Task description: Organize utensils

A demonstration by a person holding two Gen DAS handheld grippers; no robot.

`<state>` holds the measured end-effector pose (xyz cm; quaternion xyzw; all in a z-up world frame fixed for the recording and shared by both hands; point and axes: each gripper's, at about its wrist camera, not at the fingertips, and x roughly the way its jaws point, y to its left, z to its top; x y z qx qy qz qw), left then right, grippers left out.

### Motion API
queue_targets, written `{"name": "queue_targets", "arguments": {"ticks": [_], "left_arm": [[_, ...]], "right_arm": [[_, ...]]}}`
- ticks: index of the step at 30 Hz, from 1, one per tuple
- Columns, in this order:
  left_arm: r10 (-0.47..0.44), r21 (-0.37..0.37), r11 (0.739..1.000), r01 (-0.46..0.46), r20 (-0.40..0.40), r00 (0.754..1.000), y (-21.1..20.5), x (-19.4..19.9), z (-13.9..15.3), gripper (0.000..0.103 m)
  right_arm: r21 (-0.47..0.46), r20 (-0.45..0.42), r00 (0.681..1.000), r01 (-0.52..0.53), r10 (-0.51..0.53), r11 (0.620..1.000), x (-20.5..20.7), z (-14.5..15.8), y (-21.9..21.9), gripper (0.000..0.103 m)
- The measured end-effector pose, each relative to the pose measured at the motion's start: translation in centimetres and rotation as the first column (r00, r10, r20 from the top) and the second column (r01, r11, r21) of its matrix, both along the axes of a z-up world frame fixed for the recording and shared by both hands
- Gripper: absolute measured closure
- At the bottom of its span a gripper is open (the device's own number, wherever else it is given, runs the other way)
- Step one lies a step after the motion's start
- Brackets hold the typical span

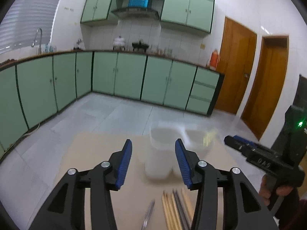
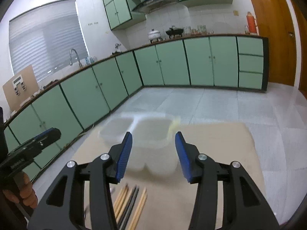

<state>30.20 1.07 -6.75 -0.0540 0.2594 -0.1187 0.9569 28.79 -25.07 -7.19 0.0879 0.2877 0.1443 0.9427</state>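
Observation:
Several chopsticks point(image 1: 176, 209), pale wood and dark, lie side by side on a beige table point(image 1: 99, 153). A metal utensil point(image 1: 148, 214) lies just left of them. Beyond stand two clear plastic containers point(image 1: 163, 143), blurred. My left gripper point(image 1: 153, 147) hovers open above the table with nothing between its blue pads. From the right wrist view the chopsticks point(image 2: 130, 205) lie low and left of centre, the containers point(image 2: 151, 134) ahead. My right gripper point(image 2: 153, 140) is open and empty too. Each gripper shows in the other's view, held by a hand.
The table edge drops to a pale tiled floor point(image 1: 96, 115). Green cabinets point(image 1: 130, 74) line the far walls under a counter with a tap and kitchenware. Wooden doors point(image 1: 264, 88) stand at the right. A cardboard panel point(image 2: 19, 86) leans on the counter at left.

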Motion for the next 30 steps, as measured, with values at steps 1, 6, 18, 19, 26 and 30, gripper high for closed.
{"name": "queue_targets", "arguments": {"ticks": [1, 6, 18, 19, 26, 30], "left_arm": [[0.0, 0.025, 1.0, 0.001, -0.035, 0.999, 0.0, -0.7, -1.1, 0.056], [-0.017, 0.075, 0.997, 0.03, -0.159, 0.987, -0.1, -2.4, -5.4, 0.056], [-0.046, 0.181, 0.976, 0.124, -0.385, 0.922, -1.8, -0.2, -11.7, 0.057], [-0.045, 0.184, 0.975, 0.127, -0.395, 0.918, -1.8, 0.0, -11.8, 0.057], [-0.046, 0.201, 0.968, 0.149, -0.443, 0.895, -2.3, 1.3, -13.1, 0.058], [-0.044, 0.207, 0.966, 0.151, -0.447, 0.893, -2.3, 1.6, -12.9, 0.067]], "right_arm": [[0.003, -0.022, 1.0, 0.004, -0.004, 1.0, -0.9, -0.7, 0.0, 0.057], [0.007, -0.122, 0.992, 0.027, -0.026, 1.0, -4.0, -3.9, 0.0, 0.057], [0.007, -0.176, 0.984, 0.021, -0.02, 1.0, -5.2, -5.5, 0.8, 0.057], [0.005, -0.175, 0.984, 0.018, -0.016, 1.0, -5.3, -5.5, 0.7, 0.057], [0.002, -0.176, 0.984, 0.007, -0.007, 1.0, -4.6, -5.3, 1.1, 0.057], [-0.002, -0.175, 0.985, 0.004, -0.004, 1.0, -4.6, -5.3, 1.3, 0.057]]}}
